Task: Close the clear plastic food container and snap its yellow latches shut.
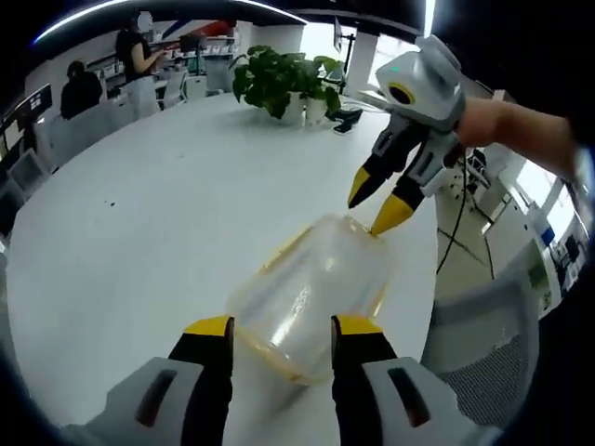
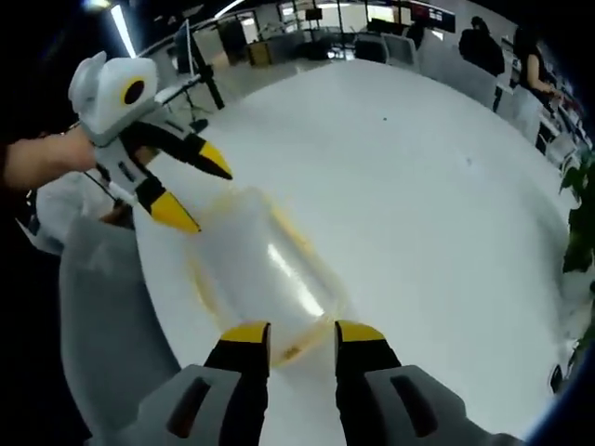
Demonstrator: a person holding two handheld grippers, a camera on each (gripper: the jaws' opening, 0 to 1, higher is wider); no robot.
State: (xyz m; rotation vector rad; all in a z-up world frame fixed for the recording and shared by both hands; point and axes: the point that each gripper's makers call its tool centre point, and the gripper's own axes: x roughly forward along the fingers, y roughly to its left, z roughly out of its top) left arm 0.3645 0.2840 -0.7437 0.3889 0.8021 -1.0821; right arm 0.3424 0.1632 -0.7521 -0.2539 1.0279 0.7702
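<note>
The clear plastic container (image 1: pixel 311 288) with a yellowish rim lies on the white table (image 1: pixel 139 214), its lid resting on top. In the left gripper view my left gripper (image 1: pixel 284 327) is open, its yellow-tipped jaws straddling the near end of the box. My right gripper (image 1: pixel 376 204) comes in from the upper right, open, its lower tip touching the far rim. The right gripper view shows the same from the other end: my right gripper (image 2: pixel 300 333) is open at the near end of the container (image 2: pixel 265 269), and my left gripper (image 2: pixel 197 189) is open at the far end. The latches are too blurred to make out.
A potted plant (image 1: pixel 284 84) and a small dark object (image 1: pixel 346 119) stand at the table's far side. A grey chair (image 1: pixel 493 344) sits close to the table edge by the container, also seen as the chair (image 2: pixel 102 307). People (image 1: pixel 139 56) are at desks behind.
</note>
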